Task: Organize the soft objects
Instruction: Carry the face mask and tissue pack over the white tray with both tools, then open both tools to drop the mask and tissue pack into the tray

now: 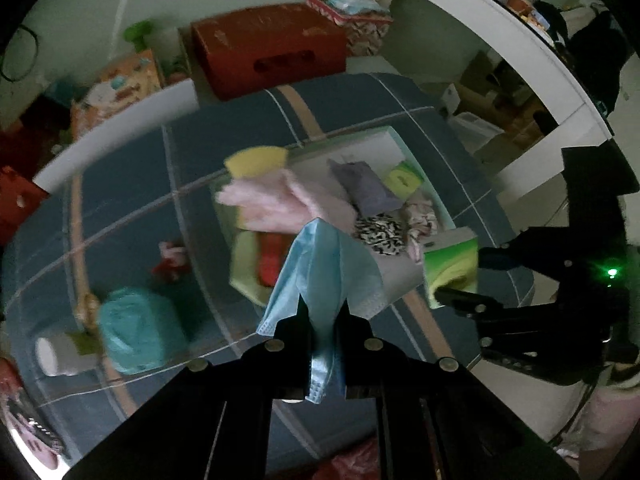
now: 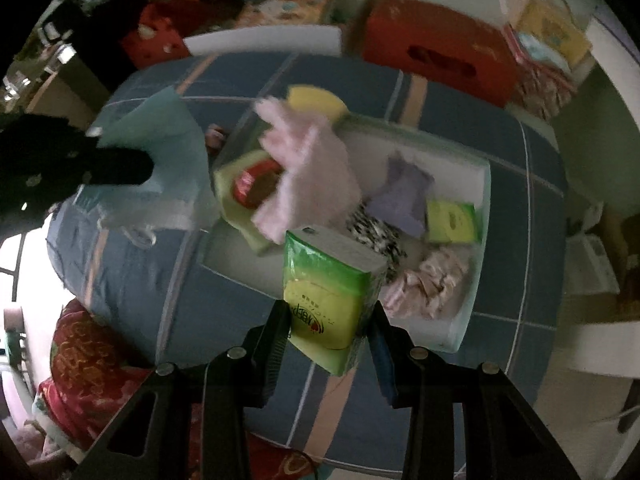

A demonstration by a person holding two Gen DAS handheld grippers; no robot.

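My left gripper point(image 1: 322, 312) is shut on a light blue face mask point(image 1: 324, 268) and holds it above the bed, just short of the white bin point(image 1: 394, 136). My right gripper point(image 2: 330, 320) is shut on a green tissue pack point(image 2: 324, 296) and holds it over the near edge of the bin point(image 2: 480, 208). The bin holds a pink fluffy cloth point(image 2: 312, 176), a purple item point(image 2: 404, 196), a small green pack point(image 2: 452, 220), a black-and-white fabric point(image 1: 380, 232) and a floral cloth point(image 2: 428, 280). The right gripper with its pack point(image 1: 452, 268) shows in the left view.
A teal bundle point(image 1: 136, 328), a white roll point(image 1: 56, 352) and a red-and-pink toy point(image 1: 172, 260) lie on the blue plaid bedspread point(image 1: 120, 208). A red box point(image 1: 272, 48) and cartons stand beyond the bed. A white desk point(image 1: 520, 40) is at right.
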